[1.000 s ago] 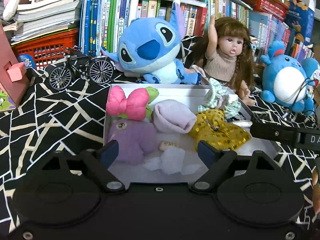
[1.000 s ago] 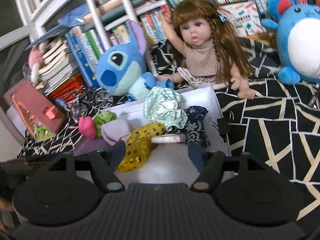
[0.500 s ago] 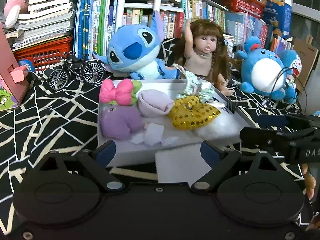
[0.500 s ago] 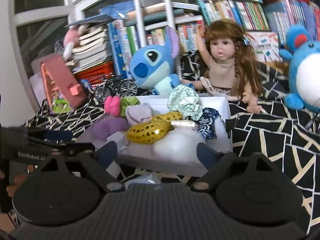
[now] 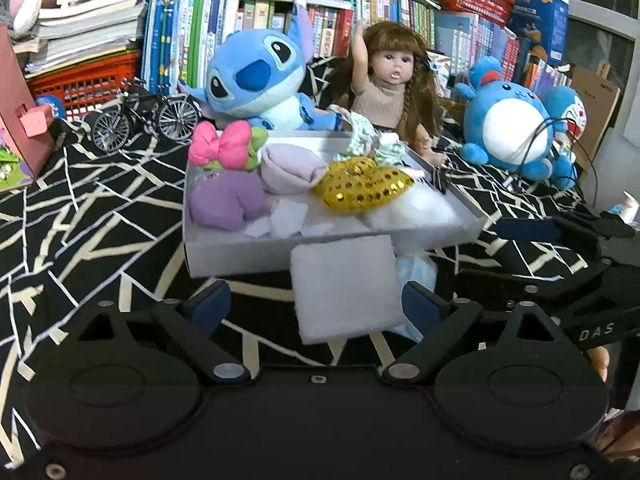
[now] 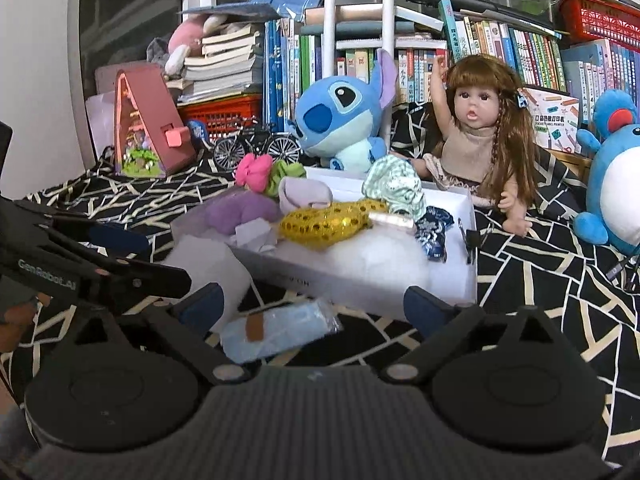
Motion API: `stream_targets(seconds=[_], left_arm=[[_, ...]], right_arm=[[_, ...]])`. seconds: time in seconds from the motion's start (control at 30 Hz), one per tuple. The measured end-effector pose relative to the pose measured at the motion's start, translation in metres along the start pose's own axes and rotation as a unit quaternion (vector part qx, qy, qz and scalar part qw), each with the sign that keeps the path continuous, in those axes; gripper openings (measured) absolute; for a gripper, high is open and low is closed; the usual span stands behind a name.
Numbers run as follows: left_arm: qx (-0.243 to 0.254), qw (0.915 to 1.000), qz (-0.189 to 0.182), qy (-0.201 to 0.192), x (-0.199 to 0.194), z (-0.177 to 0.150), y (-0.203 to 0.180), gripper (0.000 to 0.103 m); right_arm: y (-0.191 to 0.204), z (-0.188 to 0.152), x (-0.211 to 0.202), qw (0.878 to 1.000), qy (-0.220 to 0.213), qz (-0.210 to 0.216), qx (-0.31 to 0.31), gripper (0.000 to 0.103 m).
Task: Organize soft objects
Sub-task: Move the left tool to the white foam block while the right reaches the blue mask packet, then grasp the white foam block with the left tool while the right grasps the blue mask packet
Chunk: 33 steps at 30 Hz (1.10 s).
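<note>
A white box (image 5: 240, 256) on the black patterned cloth holds a pink bow (image 5: 224, 146), a purple plush (image 5: 226, 200), a lilac cloth (image 5: 290, 170), a gold sequin heart (image 5: 362, 188), a green checked cloth (image 6: 394, 184) and white stuffing (image 5: 416, 210). In front of it lie a white foam block (image 5: 344, 288) and a light blue wrapped packet (image 6: 276, 330). My left gripper (image 5: 316, 306) is open astride the block without touching it. My right gripper (image 6: 312, 308) is opening, its jaws wide above the packet and holding nothing. Each gripper also shows beside the other: right gripper (image 5: 520, 256), left gripper (image 6: 136, 258).
Behind the box sit a blue alien plush (image 5: 256, 80), a doll (image 5: 390, 92) and a round blue plush (image 5: 508, 128). A model bicycle (image 5: 144, 116), a pink toy house (image 6: 144, 120) and a red basket (image 5: 84, 84) stand at the left. Bookshelves fill the back.
Both grippers have drawn back from over the box to the cloth in front of it. The white block and blue packet came into view. The right gripper rolled level and its jaws widened.
</note>
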<state>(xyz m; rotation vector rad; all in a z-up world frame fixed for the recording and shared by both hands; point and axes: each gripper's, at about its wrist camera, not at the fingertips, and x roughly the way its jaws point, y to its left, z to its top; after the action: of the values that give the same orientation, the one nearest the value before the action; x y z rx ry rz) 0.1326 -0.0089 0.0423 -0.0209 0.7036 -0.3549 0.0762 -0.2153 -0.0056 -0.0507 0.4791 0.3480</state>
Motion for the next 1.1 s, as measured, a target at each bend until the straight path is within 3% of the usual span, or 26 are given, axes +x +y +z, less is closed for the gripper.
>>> stream_targets(seconds=[0.57, 0.93, 1.1], left_arm=[[-0.025, 0.9984, -0.023, 0.044, 0.013, -0.016, -0.004, 0.093], [-0.045, 0.9981, -0.014, 0.039, 0.019, -0.019, -0.001, 0.092], [-0.037, 0.9989, 0.018, 0.025, 0.017, -0.018, 0.002, 0.091]], right_arm=[[0.021, -0.019, 0.01, 0.998, 0.039, 0.008, -0.045, 0.102], [0.021, -0.023, 0.019, 0.998, 0.053, 0.007, -0.032, 0.102], [0.022, -0.022, 0.021, 0.998, 0.053, 0.006, -0.031, 0.102]])
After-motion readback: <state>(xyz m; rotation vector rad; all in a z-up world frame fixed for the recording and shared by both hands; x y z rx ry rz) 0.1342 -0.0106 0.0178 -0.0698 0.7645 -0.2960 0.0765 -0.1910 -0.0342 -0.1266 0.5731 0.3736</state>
